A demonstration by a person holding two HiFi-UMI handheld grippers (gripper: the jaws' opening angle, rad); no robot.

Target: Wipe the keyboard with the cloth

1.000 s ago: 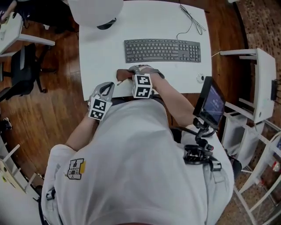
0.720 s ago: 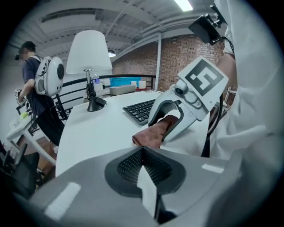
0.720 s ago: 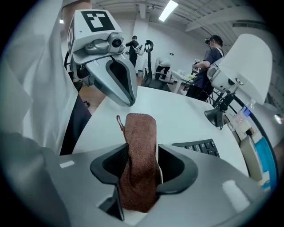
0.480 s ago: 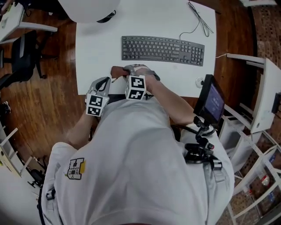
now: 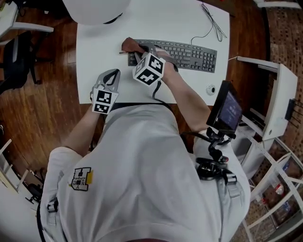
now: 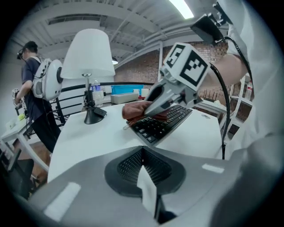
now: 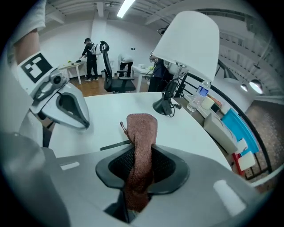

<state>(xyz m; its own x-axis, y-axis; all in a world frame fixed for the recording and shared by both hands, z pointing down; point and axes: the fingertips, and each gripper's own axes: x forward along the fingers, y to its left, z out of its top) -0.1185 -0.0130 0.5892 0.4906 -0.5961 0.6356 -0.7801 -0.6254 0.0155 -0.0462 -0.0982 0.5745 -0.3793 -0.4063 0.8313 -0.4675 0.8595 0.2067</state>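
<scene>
A dark grey keyboard (image 5: 182, 53) lies across the white table (image 5: 189, 23). My right gripper (image 5: 137, 53) is shut on a brown cloth (image 5: 131, 46), which it holds over the keyboard's left end. Its jaws have just been closing with the cloth between them. In the right gripper view the cloth (image 7: 142, 133) runs up out of the right gripper (image 7: 140, 162) and folds over at the top. My left gripper (image 5: 111, 76) hovers over the table's near left part, shut and with nothing in it. From the left gripper view, the keyboard (image 6: 164, 124) and cloth (image 6: 135, 109) lie ahead.
A white lamp (image 5: 97, 9) stands at the table's far left, behind the keyboard. A thin cable (image 5: 210, 21) trails at the far right. A small round object (image 5: 210, 89) sits near the right front edge. A screen on a mount (image 5: 227, 111) and white shelving (image 5: 279, 90) stand on the right.
My right gripper has carried the cloth from the table's near edge away from me to the keyboard's left end, rolling as it went. The left gripper has shifted slightly forward over the table.
</scene>
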